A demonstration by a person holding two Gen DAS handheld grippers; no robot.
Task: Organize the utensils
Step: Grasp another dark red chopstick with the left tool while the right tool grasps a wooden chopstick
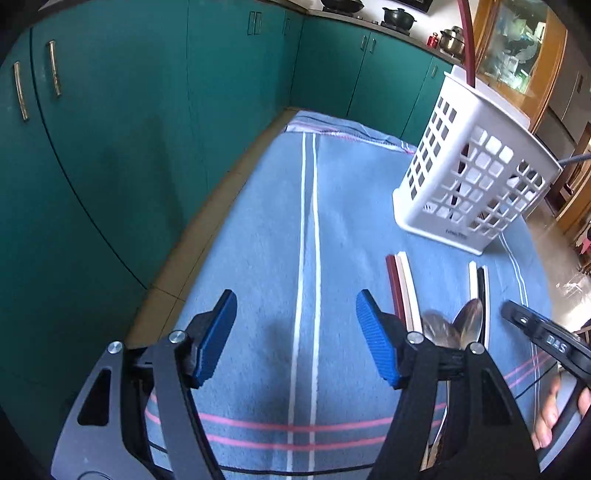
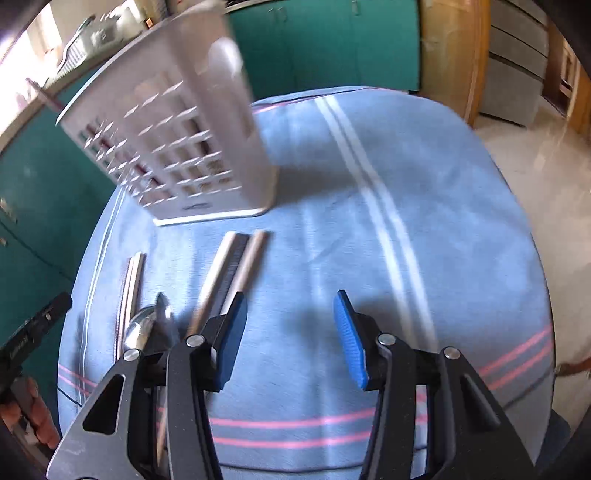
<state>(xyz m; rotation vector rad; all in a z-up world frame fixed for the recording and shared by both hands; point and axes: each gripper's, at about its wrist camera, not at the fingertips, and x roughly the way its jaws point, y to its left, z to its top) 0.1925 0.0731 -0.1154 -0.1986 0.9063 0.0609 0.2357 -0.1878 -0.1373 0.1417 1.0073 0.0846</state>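
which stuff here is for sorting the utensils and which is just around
For the job:
- white slotted basket
- chopstick-like sticks
- spoons

Just around:
- blue striped cloth
- teal cabinets
- pots on the counter

We look steeply down from each wrist, close over the blue striped cloth (image 1: pixel 258 229). Our left view faces the teal cabinets (image 1: pixel 110 147); our right faces a doorway. Both share the white basket (image 1: pixel 476 166) and the utensils before it.
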